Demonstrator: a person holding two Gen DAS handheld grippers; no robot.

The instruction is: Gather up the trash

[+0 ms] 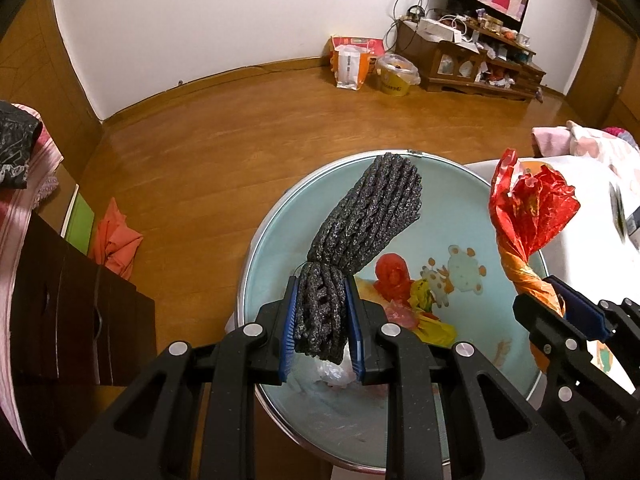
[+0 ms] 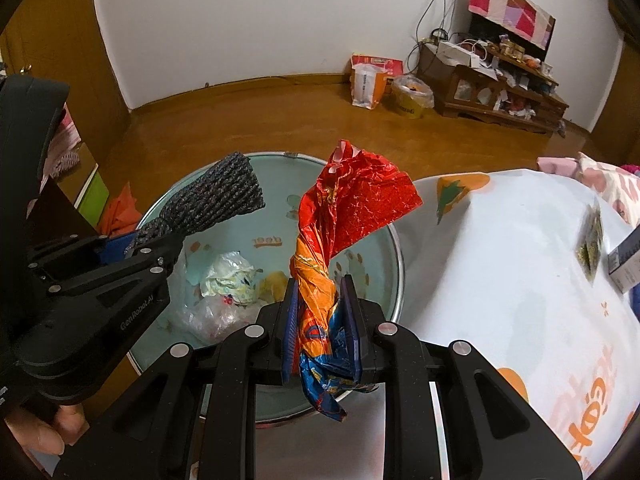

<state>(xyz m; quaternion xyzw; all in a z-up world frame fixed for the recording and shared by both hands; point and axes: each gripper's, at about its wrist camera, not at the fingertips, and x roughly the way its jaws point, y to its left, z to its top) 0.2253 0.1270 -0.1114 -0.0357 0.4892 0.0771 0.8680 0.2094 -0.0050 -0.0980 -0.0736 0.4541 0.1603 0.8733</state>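
I had both claws poised above the round pale-blue bin (image 1: 280, 216), which stood on the wooden floor beside the surface (image 2: 500, 280) with its white printed cloth. The bin already held crumpled wrappers and a clear plastic bag at its bottom.

My left claw (image 1: 321, 320) was clamped on a folded dark grey mesh mat (image 1: 360, 216), its free end sticking up and forward over the bin's middle. My right claw (image 2: 320, 312) was clamped on a twisted orange, red and blue foil wrapper (image 2: 344, 208), the red end fanning above the rim and the blue tail hanging below the pads.

To finish this step well, I judged each piece should be well inside the rim before parting the jaws. The wrapper sat close to the bin's near edge by the surface, so I reckoned it needed carrying further toward the centre, or its light tail might catch the rim and slide out. The mat looked stiff and long; tipping it downward first would probably let it drop flat instead of bridging the rim.
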